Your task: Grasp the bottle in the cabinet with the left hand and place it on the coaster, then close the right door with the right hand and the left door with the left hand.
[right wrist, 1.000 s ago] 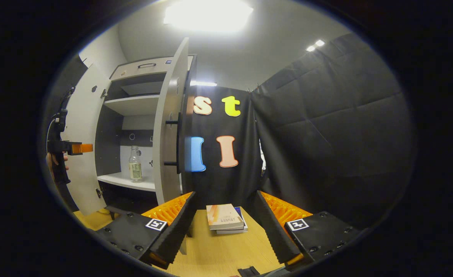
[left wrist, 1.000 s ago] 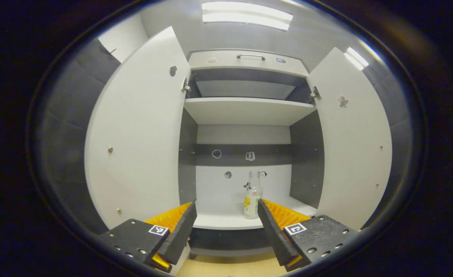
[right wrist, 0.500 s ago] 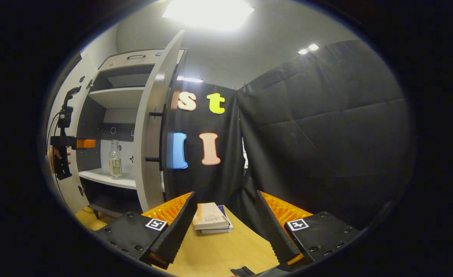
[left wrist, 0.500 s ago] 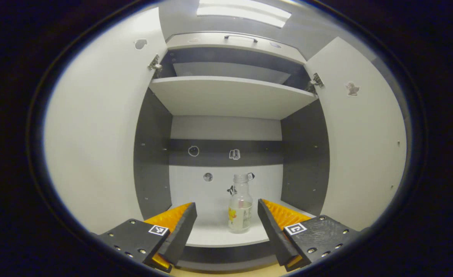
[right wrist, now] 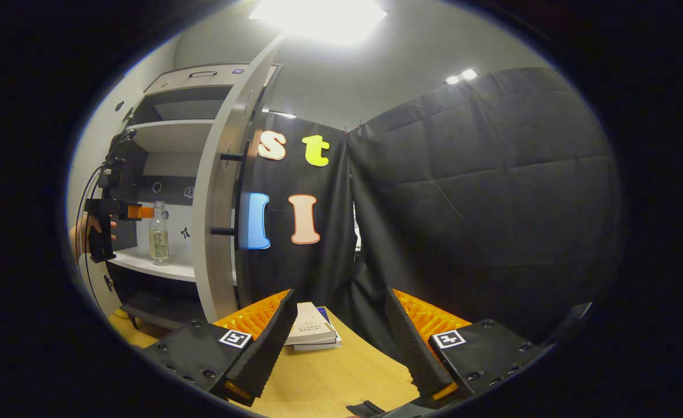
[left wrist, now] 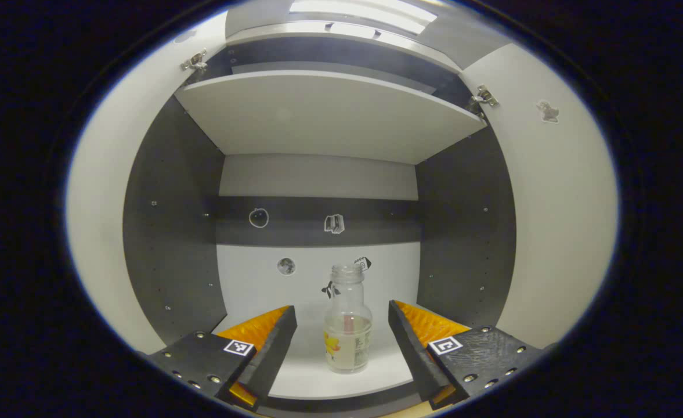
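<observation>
I had the left gripper (left wrist: 341, 342) spread wide and pointed straight into the cabinet (left wrist: 463, 232), its two fingers flanking the bottle (left wrist: 347, 325) without touching it, so the glass could pass between them before I squeezed. The bottle stood upright on the cabinet's lower shelf (left wrist: 295, 377), toward the front and under the upper shelf, capless as far as I could tell, with a little liquid in the bottom. In the right gripper view the left gripper (right wrist: 135, 212) sat level with the bottle's (right wrist: 156, 232) neck, just beside it, which I judged a bit high for a steady hold on the body. I kept the right gripper (right wrist: 338, 342) open too, holding nothing, parked over the table (right wrist: 341, 377) near a stack of books (right wrist: 312, 334) and outside the cabinet's right door (right wrist: 219, 232), ready for closing it afterwards. Both doors stood open; I could not make out a coaster.
</observation>
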`<state>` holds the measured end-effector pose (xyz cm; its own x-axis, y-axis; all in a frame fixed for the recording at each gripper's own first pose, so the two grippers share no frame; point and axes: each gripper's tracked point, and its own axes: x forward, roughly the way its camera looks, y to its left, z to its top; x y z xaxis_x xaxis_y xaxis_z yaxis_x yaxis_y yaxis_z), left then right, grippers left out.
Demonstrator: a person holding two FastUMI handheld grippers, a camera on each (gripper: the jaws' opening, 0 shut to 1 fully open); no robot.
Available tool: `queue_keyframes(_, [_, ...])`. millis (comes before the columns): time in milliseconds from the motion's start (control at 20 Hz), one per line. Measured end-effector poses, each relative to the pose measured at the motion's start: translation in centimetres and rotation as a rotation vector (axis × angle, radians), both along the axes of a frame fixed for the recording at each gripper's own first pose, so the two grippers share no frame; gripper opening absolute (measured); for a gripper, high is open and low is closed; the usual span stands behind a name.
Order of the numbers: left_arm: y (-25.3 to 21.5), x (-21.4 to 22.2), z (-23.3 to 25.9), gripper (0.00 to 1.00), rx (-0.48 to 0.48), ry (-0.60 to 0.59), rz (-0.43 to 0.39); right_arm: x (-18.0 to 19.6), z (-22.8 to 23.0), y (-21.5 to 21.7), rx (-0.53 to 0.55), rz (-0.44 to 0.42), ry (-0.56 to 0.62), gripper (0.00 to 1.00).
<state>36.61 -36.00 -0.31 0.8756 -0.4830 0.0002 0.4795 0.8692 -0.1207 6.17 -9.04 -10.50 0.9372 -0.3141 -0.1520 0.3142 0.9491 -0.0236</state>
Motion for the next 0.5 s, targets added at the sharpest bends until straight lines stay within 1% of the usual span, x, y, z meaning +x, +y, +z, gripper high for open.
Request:
queue_keyframes(100, [-0.7,1.5,-0.7,0.93,0.007,0.014,-0.003,-0.1,-0.1,0.0,-0.004,-0.014,0.005,0.97])
queue_keyframes(300, [-1.9,4.2,-1.6,0.93,0.007,0.041,-0.013,0.0,-0.7,-0.4,-0.019,-0.025,0.026,0.96])
queue_keyframes(450, [-2.7,5.7,-2.4,0.94,0.018,0.067,-0.021,0.1,-1.2,-0.8,-0.004,-0.038,0.042,0.97])
queue_keyframes(500, [-3.0,6.1,-2.7,0.92,0.030,0.070,-0.024,0.2,-1.3,-0.9,0.002,-0.043,0.046,0.97])
